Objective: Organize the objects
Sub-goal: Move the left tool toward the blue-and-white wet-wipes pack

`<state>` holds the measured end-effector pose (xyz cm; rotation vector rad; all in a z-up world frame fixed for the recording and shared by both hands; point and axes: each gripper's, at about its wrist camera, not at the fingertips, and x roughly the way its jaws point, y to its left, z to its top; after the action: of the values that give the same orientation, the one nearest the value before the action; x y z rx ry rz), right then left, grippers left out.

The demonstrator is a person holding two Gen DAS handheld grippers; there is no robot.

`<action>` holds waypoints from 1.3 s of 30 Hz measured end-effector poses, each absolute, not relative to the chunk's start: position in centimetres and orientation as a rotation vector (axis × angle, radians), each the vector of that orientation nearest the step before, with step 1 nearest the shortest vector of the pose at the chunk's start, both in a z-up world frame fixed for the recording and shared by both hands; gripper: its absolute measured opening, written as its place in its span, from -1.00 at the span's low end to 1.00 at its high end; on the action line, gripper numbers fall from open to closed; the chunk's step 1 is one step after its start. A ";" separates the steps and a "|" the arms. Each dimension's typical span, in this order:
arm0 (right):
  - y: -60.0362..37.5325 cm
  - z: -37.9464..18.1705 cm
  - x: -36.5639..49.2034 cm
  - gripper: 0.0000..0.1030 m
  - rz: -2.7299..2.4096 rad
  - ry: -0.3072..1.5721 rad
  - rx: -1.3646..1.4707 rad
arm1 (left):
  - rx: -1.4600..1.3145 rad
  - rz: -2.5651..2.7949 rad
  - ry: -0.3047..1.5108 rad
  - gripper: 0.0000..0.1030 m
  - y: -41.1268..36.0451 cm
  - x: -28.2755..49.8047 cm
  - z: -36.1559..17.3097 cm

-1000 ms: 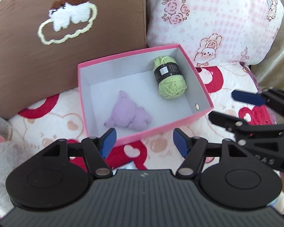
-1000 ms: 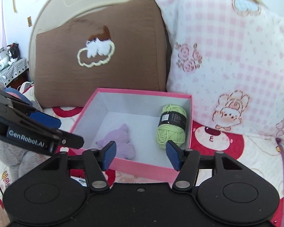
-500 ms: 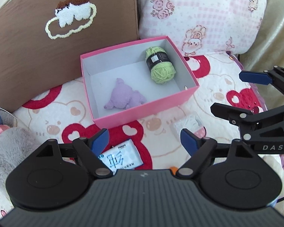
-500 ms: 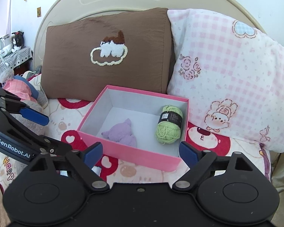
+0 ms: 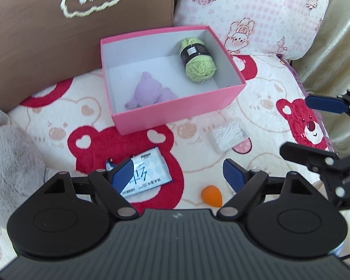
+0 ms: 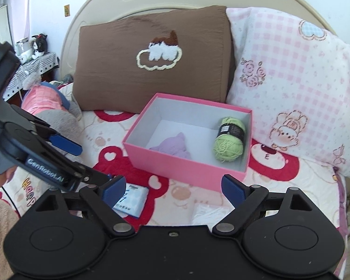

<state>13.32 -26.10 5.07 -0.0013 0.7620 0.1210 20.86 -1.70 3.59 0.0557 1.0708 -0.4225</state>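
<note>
Counts: one pink box [image 5: 177, 107] ahead of the claws, two items inside it: one green yarn ball [image 5: 199, 64], one purple plush [image 5: 149, 92]. Three loose items nearer the claws: one tissue pack [image 5: 149, 175], one cotton swab case [image 5: 228, 137], one orange egg-shaped piece [image 5: 211, 195]. Two pillows behind: one brown [image 6: 151, 63], one pink [image 6: 291, 81].

The box [image 5: 175, 114] is pink outside, white within; the yarn [image 5: 199, 66] is green with a black band, the plush [image 5: 149, 92] lilac. Red bears pattern the cream quilt [image 5: 263, 107].
</note>
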 end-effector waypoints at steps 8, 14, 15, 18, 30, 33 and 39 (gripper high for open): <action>-24.4 2.6 12.7 0.78 0.214 0.786 -0.004 | 0.005 -0.435 1.104 0.62 -0.2 20.8 1.3; -22.5 0.0 13.0 0.78 0.276 0.771 -0.024 | -0.055 -0.450 1.102 0.62 1.0 21.0 -0.8; -22.1 -0.5 13.1 0.78 0.295 0.770 -0.033 | -0.049 -0.445 1.097 0.62 1.0 20.9 -1.2; -21.1 -2.1 14.1 0.77 0.314 0.793 -0.031 | -0.029 -0.418 1.095 0.61 1.2 21.0 -2.6; -20.6 -5.7 18.7 0.77 0.281 0.878 -0.013 | -0.152 -0.350 1.107 0.52 4.4 23.2 -6.7; -20.0 -6.4 19.4 0.77 0.255 0.877 -0.038 | -0.168 -0.334 1.116 0.40 4.9 23.8 -7.8; -19.6 -8.9 20.7 0.77 0.283 0.904 0.033 | -0.187 -0.311 1.126 0.32 5.4 24.7 -9.7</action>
<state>20.68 -19.64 -8.86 0.0331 0.9038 0.2828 24.72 5.38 -9.67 -0.1871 1.1259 -0.3113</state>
